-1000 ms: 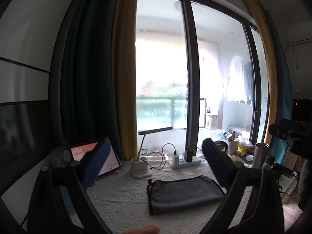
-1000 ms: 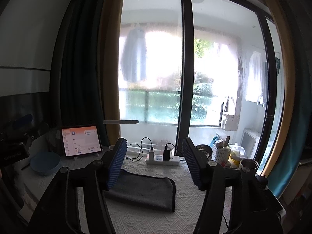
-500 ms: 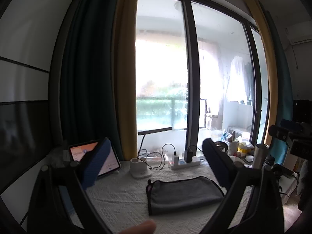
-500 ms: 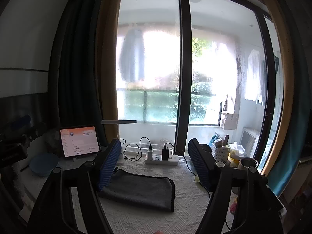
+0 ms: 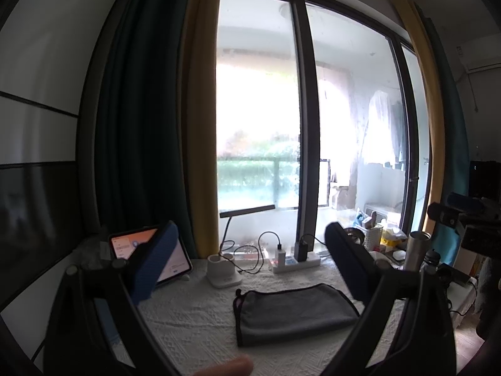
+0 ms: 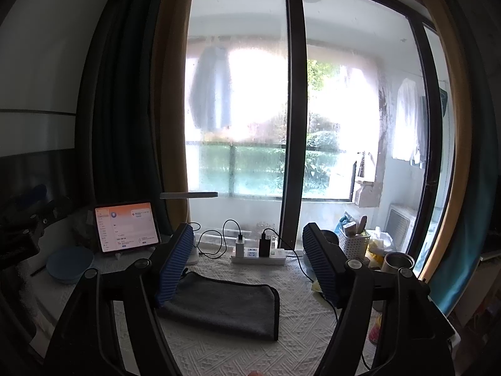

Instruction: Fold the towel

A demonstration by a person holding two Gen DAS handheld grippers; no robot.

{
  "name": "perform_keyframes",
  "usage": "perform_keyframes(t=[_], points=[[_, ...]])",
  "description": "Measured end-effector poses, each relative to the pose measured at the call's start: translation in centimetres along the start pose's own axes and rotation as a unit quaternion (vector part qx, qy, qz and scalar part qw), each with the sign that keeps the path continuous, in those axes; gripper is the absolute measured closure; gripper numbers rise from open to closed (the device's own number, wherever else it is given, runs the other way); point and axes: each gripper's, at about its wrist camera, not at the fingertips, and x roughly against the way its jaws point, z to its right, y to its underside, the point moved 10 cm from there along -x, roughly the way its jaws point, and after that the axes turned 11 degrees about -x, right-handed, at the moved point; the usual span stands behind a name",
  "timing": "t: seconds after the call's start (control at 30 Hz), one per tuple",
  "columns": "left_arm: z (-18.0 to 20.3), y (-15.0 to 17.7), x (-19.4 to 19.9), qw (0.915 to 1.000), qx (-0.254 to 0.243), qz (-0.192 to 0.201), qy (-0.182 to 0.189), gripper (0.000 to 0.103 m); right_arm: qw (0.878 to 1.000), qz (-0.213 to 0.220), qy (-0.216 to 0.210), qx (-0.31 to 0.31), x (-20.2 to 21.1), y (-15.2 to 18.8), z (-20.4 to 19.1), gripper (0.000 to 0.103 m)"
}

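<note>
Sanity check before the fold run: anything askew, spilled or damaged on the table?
Nothing stands out. The grey towel lies flat on the white tablecloth, sitting slightly skewed to the table edge. The power strip and tablet look undisturbed. Left hand-held gripper and right hand-held gripper both hover open, holding nothing.

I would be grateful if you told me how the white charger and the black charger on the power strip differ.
The white charger is smaller and lower; the black charger beside it is bulkier and taller. The white charger's cable loops up and then away to the left, while the black charger's arcs over and runs right across the tablecloth. Both stand upright, plugged into the same power strip behind the towel.
</note>
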Motion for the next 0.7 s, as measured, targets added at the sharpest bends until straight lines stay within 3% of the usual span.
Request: perform_keyframes(t=[0.7], points=[[0.14, -0.01, 0.05, 1.0000, 0.001, 0.001, 0.000, 0.007, 1.000, 0.000, 0.000, 0.000, -0.05, 0.03, -0.07, 0.027]])
